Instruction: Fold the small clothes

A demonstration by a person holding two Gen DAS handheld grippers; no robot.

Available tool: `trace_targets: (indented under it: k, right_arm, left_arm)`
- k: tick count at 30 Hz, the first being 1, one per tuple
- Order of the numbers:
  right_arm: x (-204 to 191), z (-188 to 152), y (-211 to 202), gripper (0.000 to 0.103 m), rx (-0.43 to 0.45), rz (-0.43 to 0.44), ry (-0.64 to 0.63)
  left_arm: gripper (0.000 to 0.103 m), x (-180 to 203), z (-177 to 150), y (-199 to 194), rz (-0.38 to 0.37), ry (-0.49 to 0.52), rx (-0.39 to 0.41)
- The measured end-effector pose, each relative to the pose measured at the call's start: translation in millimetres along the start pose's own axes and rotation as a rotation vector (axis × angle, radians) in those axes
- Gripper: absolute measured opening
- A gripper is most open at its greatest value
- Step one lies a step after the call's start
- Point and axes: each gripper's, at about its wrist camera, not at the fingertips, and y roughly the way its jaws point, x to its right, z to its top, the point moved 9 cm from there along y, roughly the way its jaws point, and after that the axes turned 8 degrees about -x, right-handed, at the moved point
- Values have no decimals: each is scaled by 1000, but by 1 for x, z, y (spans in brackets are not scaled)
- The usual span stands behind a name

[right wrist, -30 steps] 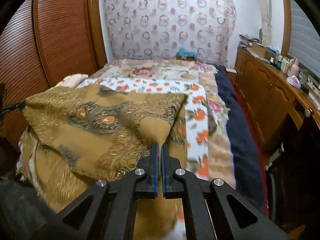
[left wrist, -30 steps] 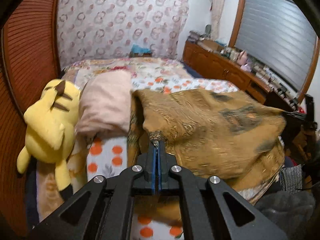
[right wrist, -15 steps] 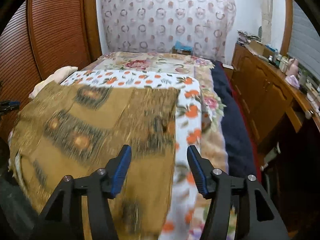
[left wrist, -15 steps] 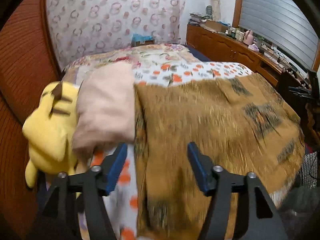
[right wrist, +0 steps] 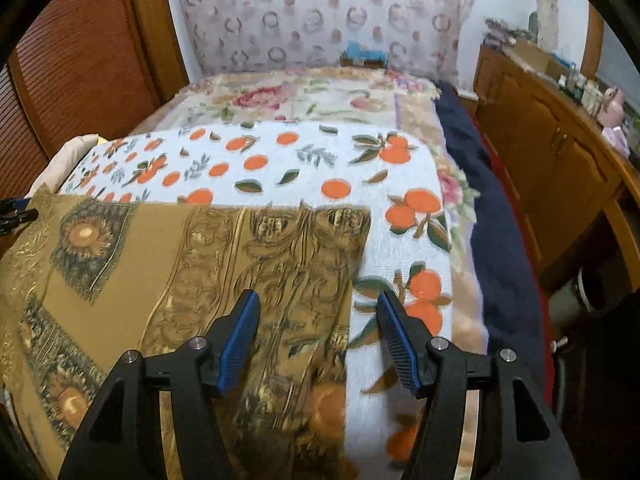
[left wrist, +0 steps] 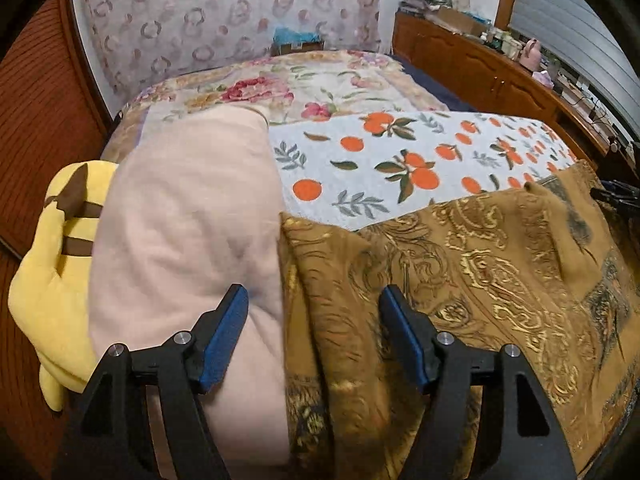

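Note:
A brown and gold patterned cloth (left wrist: pixel 480 280) lies spread on the bed; it also shows in the right wrist view (right wrist: pixel 180 280). My left gripper (left wrist: pixel 314 336) is open and empty above the cloth's left edge. My right gripper (right wrist: pixel 318 340) is open and empty above the cloth's right edge. The tip of the right gripper shows at the right rim of the left wrist view (left wrist: pixel 616 194), and the left one at the left rim of the right wrist view (right wrist: pixel 16 214).
A white sheet with oranges (right wrist: pixel 280 160) covers the bed, over a floral quilt (left wrist: pixel 320 80). A pink pillow (left wrist: pixel 180 240) and a yellow plush toy (left wrist: pixel 52 280) lie left of the cloth. A wooden cabinet (right wrist: pixel 560 160) runs along the right.
Both grippers were shut on the cloth's corners and held it up. They have opened and let go, and the cloth now lies flat on the bed.

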Motion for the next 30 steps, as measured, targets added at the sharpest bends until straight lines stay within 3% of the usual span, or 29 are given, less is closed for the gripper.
trace_targets:
  k: [1,3,4,6,7,8,10,13,18,22,25,27,30]
  right_arm:
    - [-2,2,1,63,6,8,-3]
    - [-14,5,4,46,25,49,-45]
    - [-22,2,3,31,32,47,-84]
    - [-28,1,3,11,41,20,-124]
    - [-30,2,1,9,52,42,-120]
    - [-30,3,-4,8,74,42,-110]
    - [-28,8,-21,7,134,44,-99]
    - [-28,19,-56,7,230,48,-91]
    - [-35,41,-109,6,348,34,-122]
    - [-34,73,-137,6,437,-24,-138]
    - [-25,101,-141,6,469,-49,-107]
    - [-15,119,-124,6,438,-87,-90]
    - [-22,137,-62,6,286,-99,-106]
  left_arm:
    - [71,2,0,0,2,12,3]
    - [70,6,0,0,4,28,14]
    - [61,7,0,-1,6,32,18]
    - [34,9,-1,-6,-1,43,33]
    - [12,11,-1,-11,-18,41,34]
    - [6,12,0,-16,-27,41,41]
    - [5,15,2,-34,-4,65,78]
    - [5,24,10,-69,-40,77,149]
    - [5,38,36,-128,-33,113,296]
    - [5,24,79,-154,-7,44,422]
    - [5,10,111,-145,27,22,436]
    - [5,-3,131,-118,54,-4,398]
    - [10,-13,139,-65,52,-17,258]
